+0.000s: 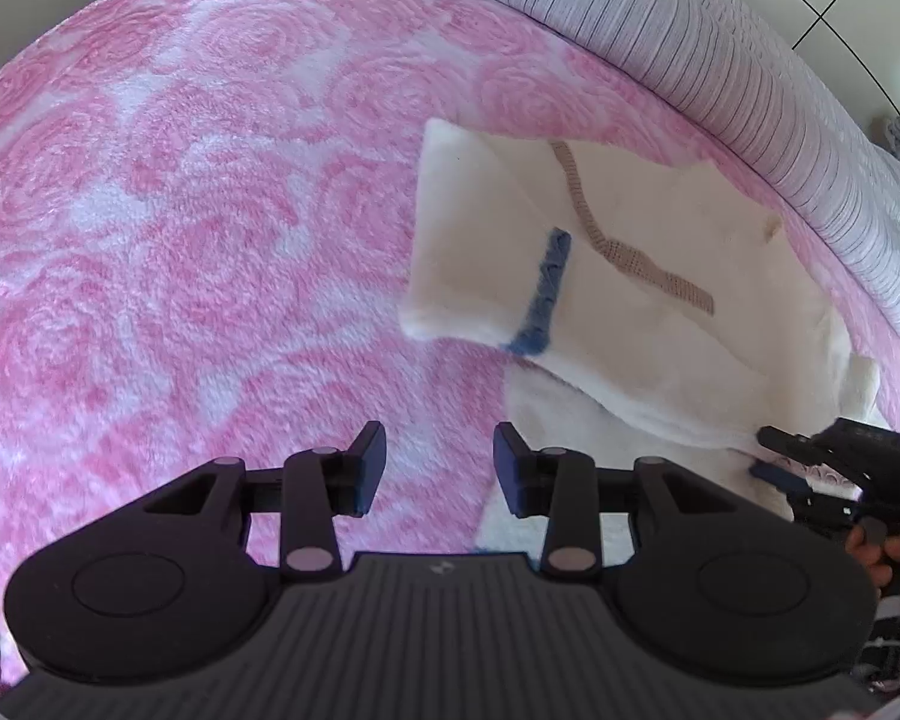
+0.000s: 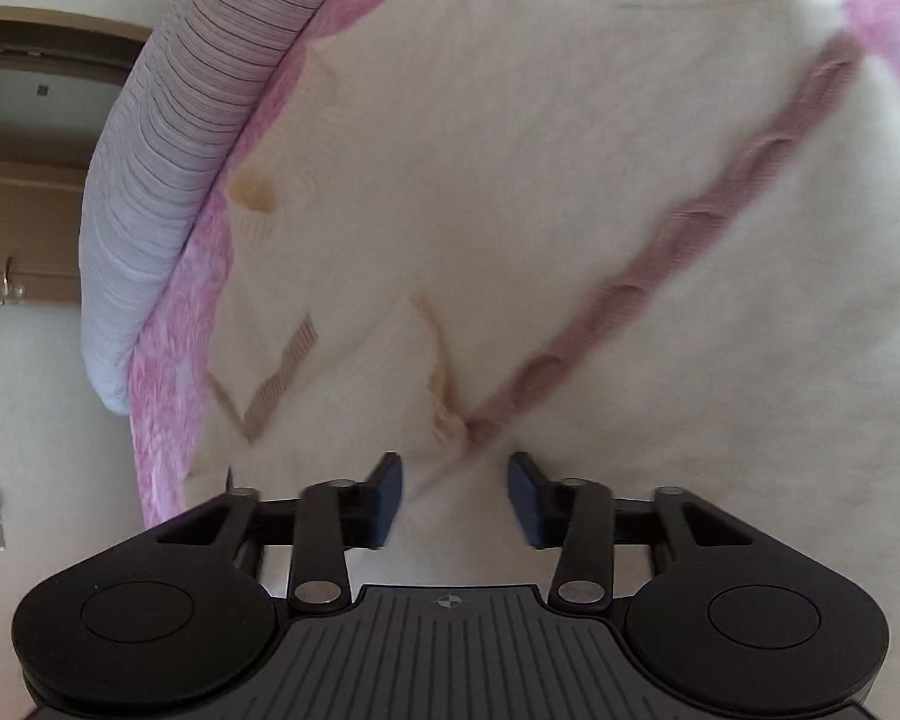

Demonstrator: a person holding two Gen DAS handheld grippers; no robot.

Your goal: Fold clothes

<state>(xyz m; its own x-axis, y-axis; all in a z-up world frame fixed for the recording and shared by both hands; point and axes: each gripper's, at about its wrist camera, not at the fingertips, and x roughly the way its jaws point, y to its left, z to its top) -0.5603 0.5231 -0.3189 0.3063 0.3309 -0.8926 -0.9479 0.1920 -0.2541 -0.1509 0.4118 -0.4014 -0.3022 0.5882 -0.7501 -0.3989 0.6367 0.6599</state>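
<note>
A cream knit sweater (image 1: pixel 648 276) with a blue stripe (image 1: pixel 543 294) and a tan stripe (image 1: pixel 630 252) lies partly folded on the pink rose blanket (image 1: pixel 210 210), at the right of the left wrist view. My left gripper (image 1: pixel 440 468) is open and empty, over the blanket by the sweater's left edge. My right gripper (image 2: pixel 455 495) is open just above the sweater (image 2: pixel 510 180), near a pink cable stripe (image 2: pixel 690 228) and a ribbed edge. It also shows at the far right of the left wrist view (image 1: pixel 810 450).
A white striped mattress edge (image 1: pixel 720 48) runs along the bed's far side, also in the right wrist view (image 2: pixel 150 180). Beyond it are a tiled floor, a wall and wooden furniture (image 2: pixel 24 228).
</note>
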